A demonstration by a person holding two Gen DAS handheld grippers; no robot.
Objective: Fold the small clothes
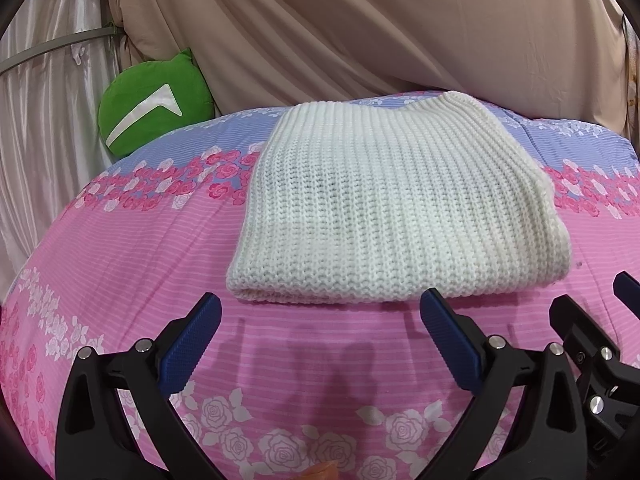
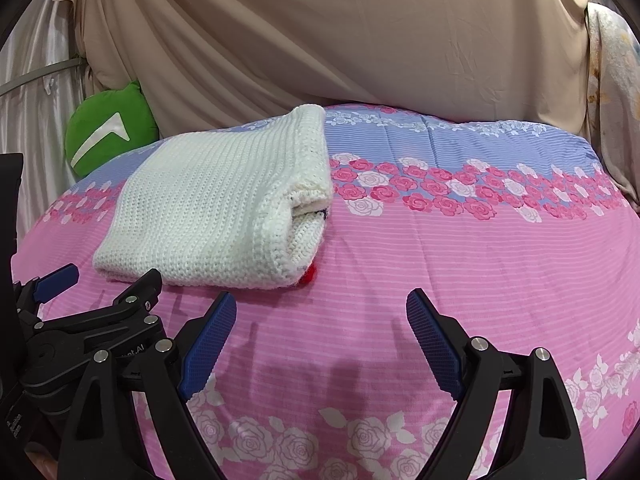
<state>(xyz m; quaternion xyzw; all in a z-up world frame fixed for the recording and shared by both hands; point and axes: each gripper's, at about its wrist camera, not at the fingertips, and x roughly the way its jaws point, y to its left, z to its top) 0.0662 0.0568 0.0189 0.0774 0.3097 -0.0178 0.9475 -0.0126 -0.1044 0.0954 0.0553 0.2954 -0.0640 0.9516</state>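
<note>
Two wrist views of a bed with a folded garment. A white knitted sweater point(image 1: 392, 208) lies folded into a thick rectangular packet on a bedspread point(image 1: 120, 264) printed with pink stripes, a band of pink and white roses and a pale blue strip at the far side. In the left wrist view the sweater fills the centre of the frame, its near folded edge just beyond the fingertips of the left gripper point(image 1: 320, 316). The blue ribbed pads point(image 1: 192, 344) of this gripper stand wide apart with only bedspread between them; nothing is held. At the lower right edge of the same view part of the right gripper point(image 1: 592, 344) shows, close beside the left one.

In the right wrist view the sweater point(image 2: 216, 208) sits left of centre, its open right end showing stacked layers and a small red patch point(image 2: 310, 274) at the lower corner. The right gripper point(image 2: 320, 312) is spread wide over bare bedspread point(image 2: 460, 264) to the right of the sweater, touching nothing. The left gripper point(image 2: 92, 292) appears at the lower left, near the sweater's near left corner.

A green cushion point(image 1: 156, 104) with a white mark leans at the upper left against a beige drape point(image 1: 360, 32) that covers the background; a silvery curtain point(image 1: 44, 112) hangs at the far left
</note>
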